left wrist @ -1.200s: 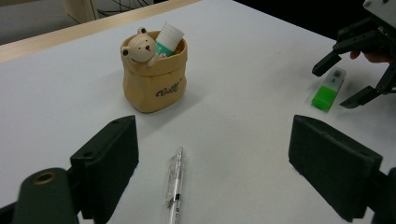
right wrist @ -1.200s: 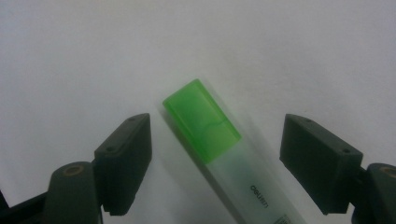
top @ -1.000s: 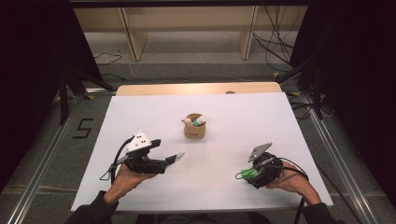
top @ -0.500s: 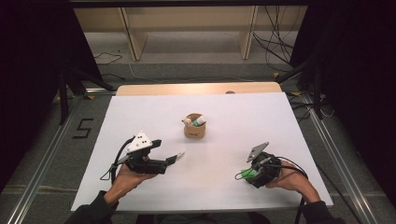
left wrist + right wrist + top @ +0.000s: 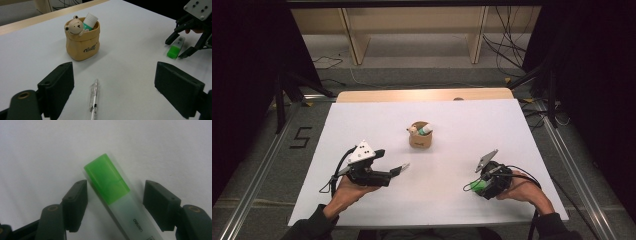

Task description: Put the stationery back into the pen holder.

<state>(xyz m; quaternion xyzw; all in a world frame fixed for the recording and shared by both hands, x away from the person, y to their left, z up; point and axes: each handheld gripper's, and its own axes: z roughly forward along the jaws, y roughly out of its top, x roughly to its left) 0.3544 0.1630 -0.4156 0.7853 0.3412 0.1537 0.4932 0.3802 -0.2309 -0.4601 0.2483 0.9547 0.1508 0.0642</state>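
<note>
Hovering my right gripper (image 5: 482, 182) over the green highlighter (image 5: 112, 185) lying flat on the white worktop (image 5: 472, 120), and its fingers (image 5: 75, 202) are spread wide with nothing in them yet, one on each side of the barrel without touching it as far as I can see. Thing that matters for the grab: in the right gripper view the highlighter's long axis runs diagonally, green cap toward the upper left and the pale body trailing off to the lower right, so it isn't square to the gap. It sits a bit closer to the left-hand finger too. My guess is I'd want to twist the wrist a touch so the fingers close across the barrel instead of skating along it. Over on the other side, my left gripper (image 5: 399, 169) is just as open and empty, and a clear pen (image 5: 93, 100) lies on the worktop right between its fingers, pointing pretty much straight away from me along the gripper's own line. Further back near the middle is a little tan pouch-style holder (image 5: 82, 41) with a bear on the rim and a white-capped tube stuck in it, well apart from both hands. Right hand is clearly the nearer one for the highlighter, left for the pen.
</note>
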